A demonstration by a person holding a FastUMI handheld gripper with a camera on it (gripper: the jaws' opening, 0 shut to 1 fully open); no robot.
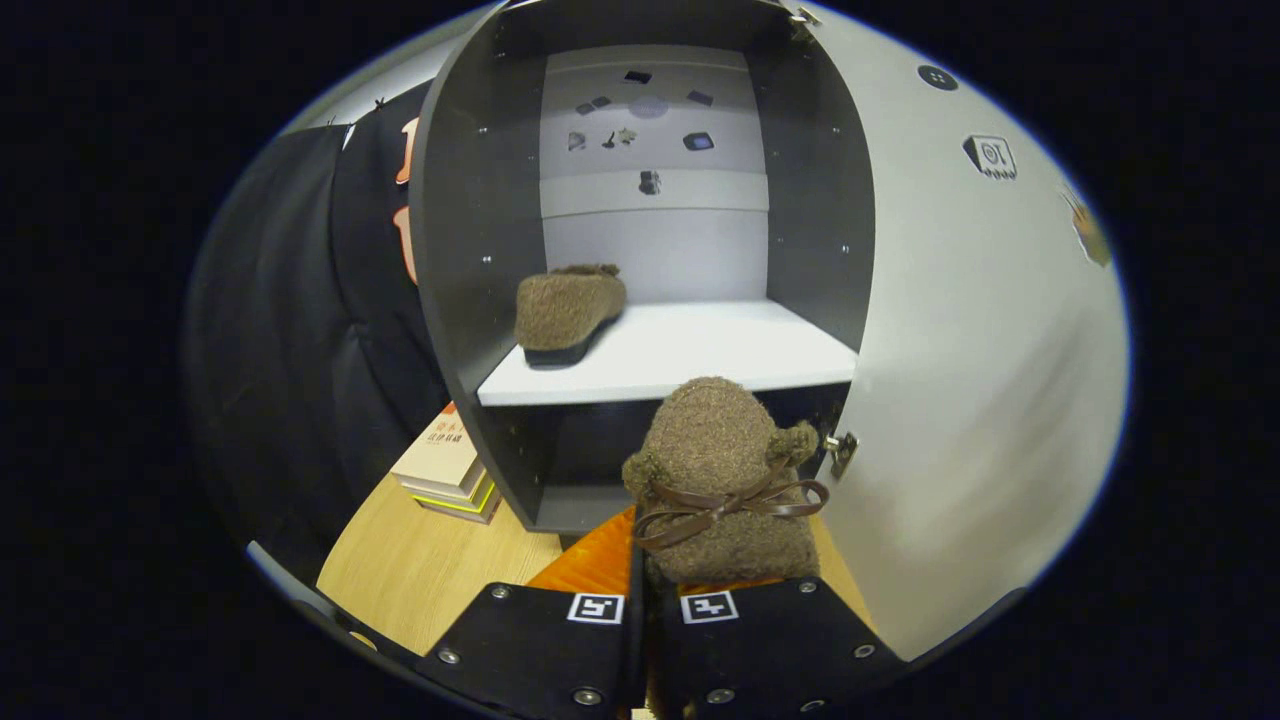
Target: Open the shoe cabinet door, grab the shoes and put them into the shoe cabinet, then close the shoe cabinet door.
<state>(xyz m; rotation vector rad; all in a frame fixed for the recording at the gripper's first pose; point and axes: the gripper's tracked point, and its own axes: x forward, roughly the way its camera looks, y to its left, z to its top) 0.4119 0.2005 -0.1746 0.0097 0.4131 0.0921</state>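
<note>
we see our gripper (652, 600) clenched on a fuzzy brown slipper with a thin brown leather bow (722, 480), which stands up just ahead of the fingers, in front of the open dark grey shoe cabinet (450, 250). its matching fuzzy brown slipper (567, 312) rests on the white shelf (690, 355) (left side). the pale door (960, 380) hangs open at right.

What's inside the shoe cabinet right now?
One brown fuzzy slipper sits on the white shelf, left side. The second slipper, held in the gripper, hides part of the dark lower compartment, so its contents are unclear.
</note>
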